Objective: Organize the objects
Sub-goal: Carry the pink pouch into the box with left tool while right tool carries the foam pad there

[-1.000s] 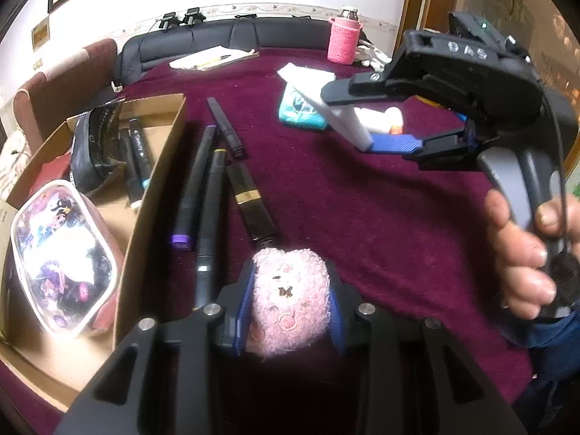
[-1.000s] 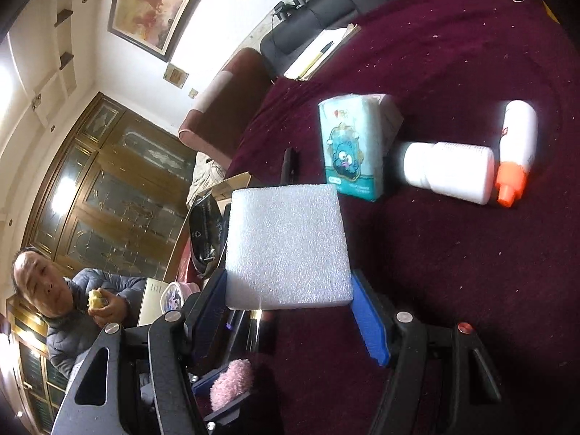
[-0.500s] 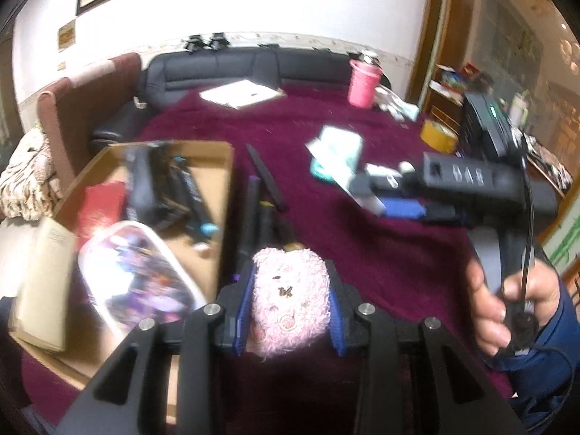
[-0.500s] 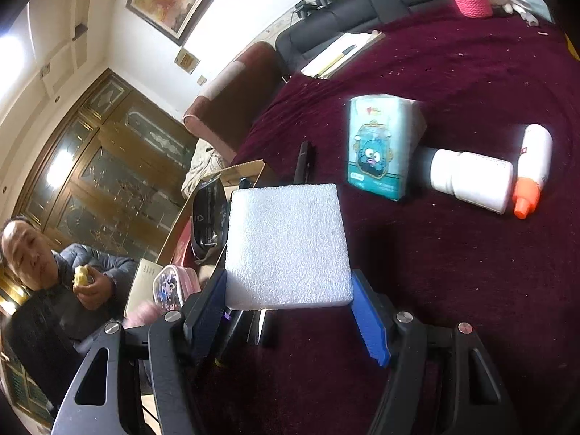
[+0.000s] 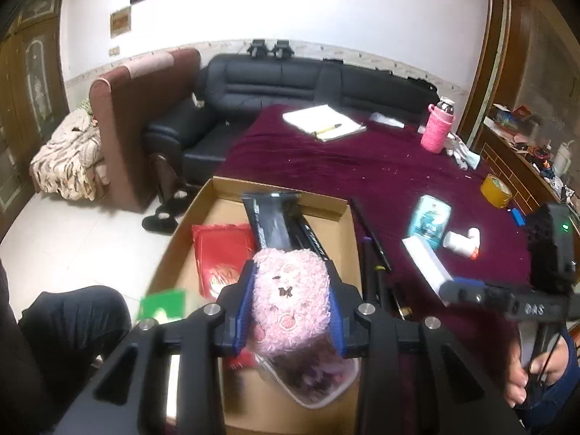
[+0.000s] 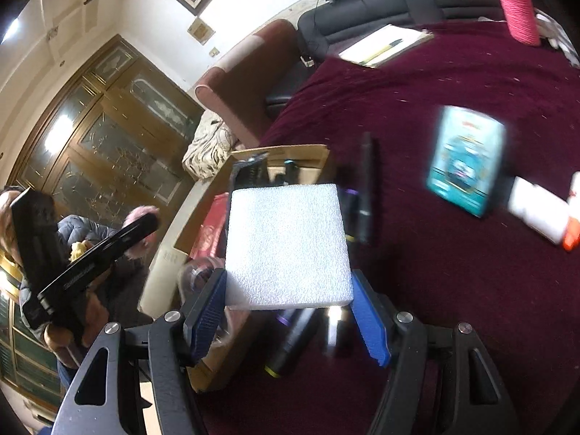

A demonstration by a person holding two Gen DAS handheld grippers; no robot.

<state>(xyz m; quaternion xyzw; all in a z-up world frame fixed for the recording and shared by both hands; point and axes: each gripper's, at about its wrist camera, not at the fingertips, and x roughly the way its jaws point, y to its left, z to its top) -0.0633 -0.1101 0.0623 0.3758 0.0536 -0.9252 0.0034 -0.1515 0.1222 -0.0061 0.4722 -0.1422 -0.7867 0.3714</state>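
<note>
A pink plush toy (image 5: 286, 311) is pinched between the blue pads of my left gripper (image 5: 290, 282), which hangs above the open cardboard box (image 5: 279, 190). My right gripper (image 6: 288, 282) is shut on a square white foam block (image 6: 286, 239), held over the box's right wall and the dark markers (image 6: 366, 181) beside it. In the left wrist view the right gripper (image 5: 447, 284) shows at the right with the foam block (image 5: 424, 257) edge-on. The box holds a red packet (image 5: 221, 253), a black pouch (image 5: 268, 224) and a clear pouch (image 5: 315, 380).
On the maroon tablecloth (image 5: 380, 166) lie a teal tissue pack (image 5: 429, 217), a white bottle (image 5: 458, 241), a pink bottle (image 5: 438, 130), a notebook (image 5: 322, 121) and a tape roll (image 5: 496, 190). A seated person (image 6: 72, 239) is left of the box. A black sofa (image 5: 282, 83) stands behind.
Both grippers rose and swung left, still gripping. The plush went from over the tablecloth beside the markers to above the box. The foam block moved toward the box.
</note>
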